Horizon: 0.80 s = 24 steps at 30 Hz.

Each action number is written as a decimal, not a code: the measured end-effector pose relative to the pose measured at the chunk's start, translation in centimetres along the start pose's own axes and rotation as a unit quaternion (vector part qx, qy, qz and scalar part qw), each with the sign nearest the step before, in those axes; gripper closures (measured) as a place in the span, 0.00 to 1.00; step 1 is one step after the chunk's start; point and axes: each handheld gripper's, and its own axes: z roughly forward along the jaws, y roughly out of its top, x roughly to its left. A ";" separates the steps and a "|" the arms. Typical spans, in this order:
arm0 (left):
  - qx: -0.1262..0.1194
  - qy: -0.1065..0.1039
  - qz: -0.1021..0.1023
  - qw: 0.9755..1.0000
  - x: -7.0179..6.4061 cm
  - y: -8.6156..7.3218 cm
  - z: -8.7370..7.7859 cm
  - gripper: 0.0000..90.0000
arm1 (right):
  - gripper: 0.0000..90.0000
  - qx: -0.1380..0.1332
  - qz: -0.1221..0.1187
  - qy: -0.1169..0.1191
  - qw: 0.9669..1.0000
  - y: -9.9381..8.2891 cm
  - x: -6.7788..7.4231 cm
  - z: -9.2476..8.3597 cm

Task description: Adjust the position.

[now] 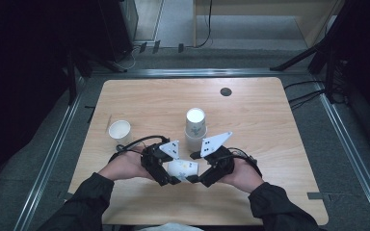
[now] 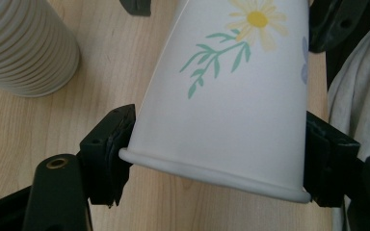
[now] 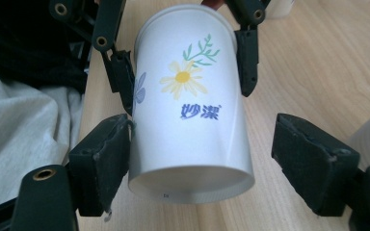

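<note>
Down on a pale wooden worktop (image 1: 270, 144) in a dark room, with grey floor all around.

Far to the left of the flower cup (image 1: 183, 168), and a bit behind it: a small white cup (image 1: 119, 129), standing up, mouth open to the top, not touched.

Just left of the flower cup: the left hand (image 1: 125, 166), low over the worktop, turned inward, black sleeve behind it. Left tongs (image 1: 172, 180) closed on the flower cup, one pad on each side, near the rim at the wide end.

In the middle, near the front edge: the flower cup itself, tipped on its side, held between both tongs.

Right behind the flower cup: a stack of cups (image 1: 195, 126), upright.

Just right of the flower cup: the right tongs (image 3: 207, 168), open around the bottom end. One pad touching the side, the other pad well off it, with wood showing in the gap. Right hand (image 1: 243, 173) low too, turned inward, like a mirror of the left.

Probably about halfway: picked up and gripped at one end, not yet squeezed at the other. Probably left to do: close the right tongs, then carry the flower cup to wherever it belongs, maybe to the stack behind it.
</note>
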 end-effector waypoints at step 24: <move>-0.029 0.000 -0.022 0.999 0.2 -0.2 -0.3 0.14 | 0.38 0.025 -0.019 0.004 1.000 0.1 0.3 0.5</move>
